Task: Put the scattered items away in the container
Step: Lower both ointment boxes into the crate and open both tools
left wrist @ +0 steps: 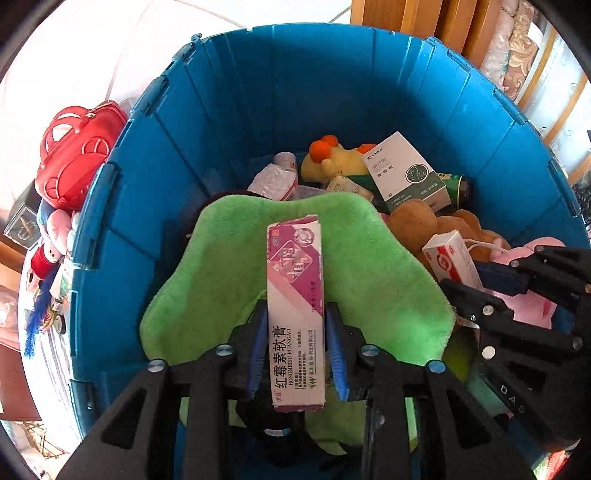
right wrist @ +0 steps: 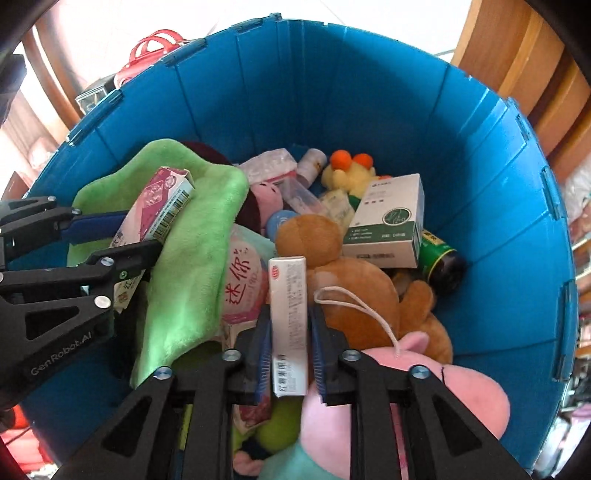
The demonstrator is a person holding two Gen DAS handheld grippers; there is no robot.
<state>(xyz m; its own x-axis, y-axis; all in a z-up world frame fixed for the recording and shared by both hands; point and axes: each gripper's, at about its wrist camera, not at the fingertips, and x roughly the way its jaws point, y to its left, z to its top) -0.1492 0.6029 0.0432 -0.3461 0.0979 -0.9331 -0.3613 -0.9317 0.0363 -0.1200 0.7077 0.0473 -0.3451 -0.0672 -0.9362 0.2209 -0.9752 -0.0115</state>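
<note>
Both grippers point down into a deep blue bin (left wrist: 295, 92) (right wrist: 369, 92) full of items. In my left gripper (left wrist: 297, 310) (right wrist: 142, 230) a pink-and-white ointment box (left wrist: 295, 266) (right wrist: 159, 199) stands lengthwise between the blue pads, above a green cloth (left wrist: 369, 277) (right wrist: 192, 258). The pads flank it closely without visibly squeezing. My right gripper (right wrist: 290, 310) (left wrist: 461, 277) has a narrow white box with a red logo (right wrist: 288, 280) (left wrist: 450, 258) between its pads. A thin dark gap shows at that box's right side. Below it lie a brown plush (right wrist: 354, 288) and a pink plush (right wrist: 461, 387).
Further in the bin are a white-and-green carton (right wrist: 391, 218), a yellow duck plush (right wrist: 347, 173), a crumpled bottle (left wrist: 277, 181) and a green can (right wrist: 443, 262). A red bag (left wrist: 77, 151) and small toys lie outside on the left. Wooden furniture (left wrist: 424, 22) stands behind.
</note>
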